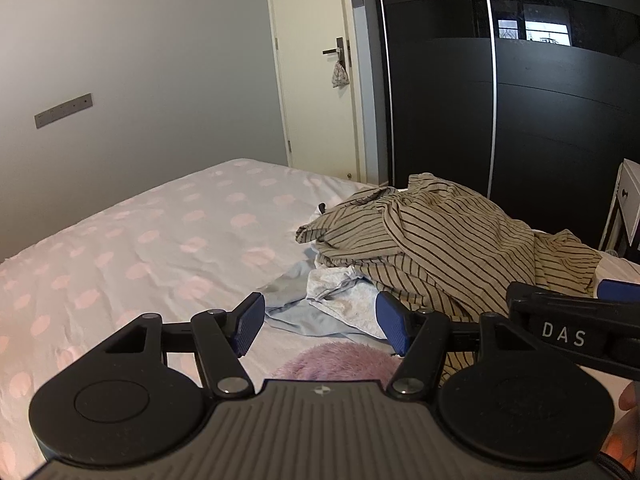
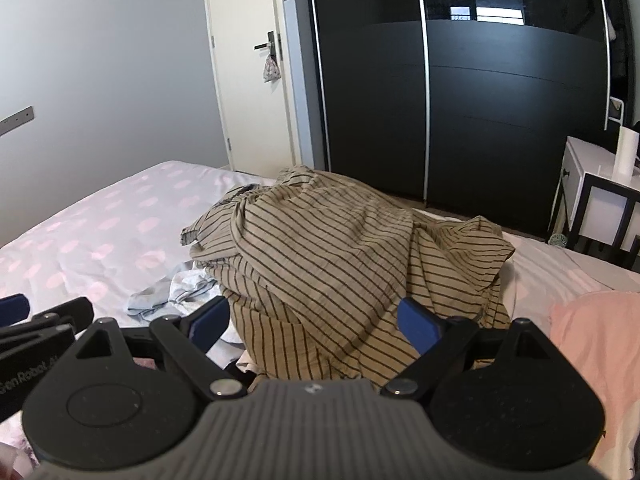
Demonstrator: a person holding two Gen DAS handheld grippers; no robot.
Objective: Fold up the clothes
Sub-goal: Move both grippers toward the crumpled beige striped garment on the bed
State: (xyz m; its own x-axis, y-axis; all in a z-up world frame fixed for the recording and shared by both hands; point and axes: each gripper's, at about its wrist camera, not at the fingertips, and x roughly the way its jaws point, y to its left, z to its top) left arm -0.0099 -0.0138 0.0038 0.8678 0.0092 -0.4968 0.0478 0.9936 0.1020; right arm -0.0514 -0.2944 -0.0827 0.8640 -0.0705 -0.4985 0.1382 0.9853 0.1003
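A crumpled tan garment with dark stripes (image 1: 440, 236) tops a pile of clothes on the bed (image 1: 140, 248); it also shows in the right wrist view (image 2: 332, 240). Pale blue and grey clothes (image 1: 316, 300) stick out beneath it at the left, also in the right wrist view (image 2: 176, 288). My left gripper (image 1: 320, 324) is open and empty, just short of the pale clothes, above a fuzzy purple item (image 1: 340, 360). My right gripper (image 2: 316, 324) is open and empty, its jaws on either side of the striped garment's near edge.
The bed has a white cover with pink dots (image 2: 100, 232). A pink cloth (image 2: 592, 320) lies at the right. A black sliding wardrobe (image 2: 460, 80) and a white door (image 2: 248, 60) stand behind. A white bedside table (image 2: 596, 192) with a white roll (image 2: 626, 148) stands at the right.
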